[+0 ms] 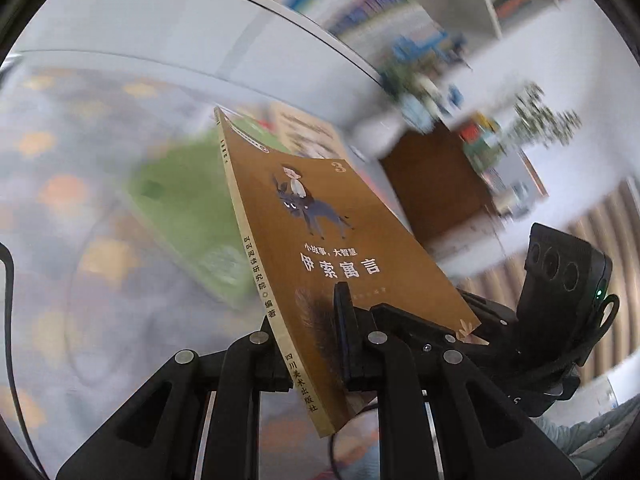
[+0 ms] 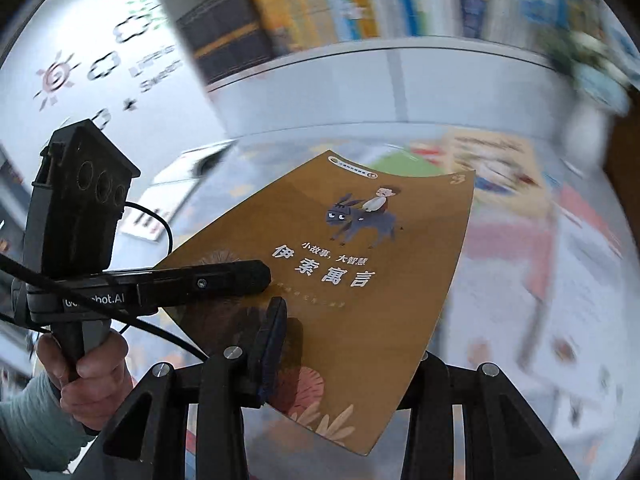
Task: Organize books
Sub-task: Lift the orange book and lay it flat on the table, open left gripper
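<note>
Both grippers are on the same brown book (image 1: 320, 240), which is lifted clear of the floor and tilted, cover toward the cameras.

Left gripper (image 1: 316, 344): fingers almost fully shut, clamped on the book at the spine end near the bottom edge. One pad (image 1: 346, 320) lies flat on the cover; the other is behind the book, hidden. Spine faces left in this view.

Right gripper (image 2: 340, 364): fingers partly open, closed across the book's lower edge. The left finger (image 2: 272, 344) presses on the cover; the right one is behind the book, so contact there is unclear.

The person's hand (image 2: 90, 364) on the left gripper's handle shows in the right wrist view, with its finger reaching onto the cover.

Background is motion-blurred: green book (image 1: 192, 216) lying below on a patterned floor mat (image 1: 60, 200), bookshelves (image 2: 320, 4) behind, more books (image 2: 500, 168) spread beyond the held one.
</note>
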